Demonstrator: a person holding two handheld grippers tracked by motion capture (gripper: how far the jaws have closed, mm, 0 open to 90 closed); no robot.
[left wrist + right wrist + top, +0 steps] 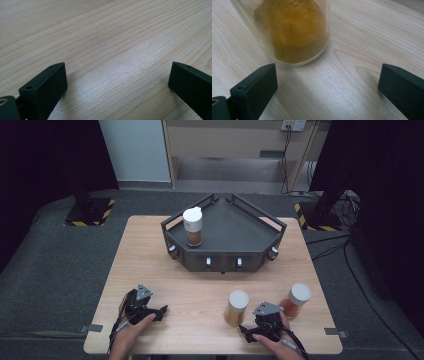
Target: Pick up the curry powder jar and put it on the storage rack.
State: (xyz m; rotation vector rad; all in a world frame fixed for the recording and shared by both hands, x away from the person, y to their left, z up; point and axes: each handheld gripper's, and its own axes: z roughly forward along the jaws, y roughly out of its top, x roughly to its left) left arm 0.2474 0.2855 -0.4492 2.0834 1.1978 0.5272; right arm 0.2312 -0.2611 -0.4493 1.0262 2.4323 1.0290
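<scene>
Three clear jars with white lids hold brownish powders. One jar [193,227] stands upright in the left part of a dark angular tray [235,227] at the table's back. A yellow-powder jar [236,307] and an orange-powder jar [296,300] stand near the front right. My right gripper [246,331] rests on the table just in front of the yellow-powder jar [292,30], jaws open [327,82], the jar a little beyond the tips and apart from them. My left gripper [161,311] lies at the front left, open [117,80] over bare wood.
The wooden table [150,260] stands on grey carpet. The tray has raised rails and small knobs [208,262] along its front face. Bare wood lies between the tray and both hands.
</scene>
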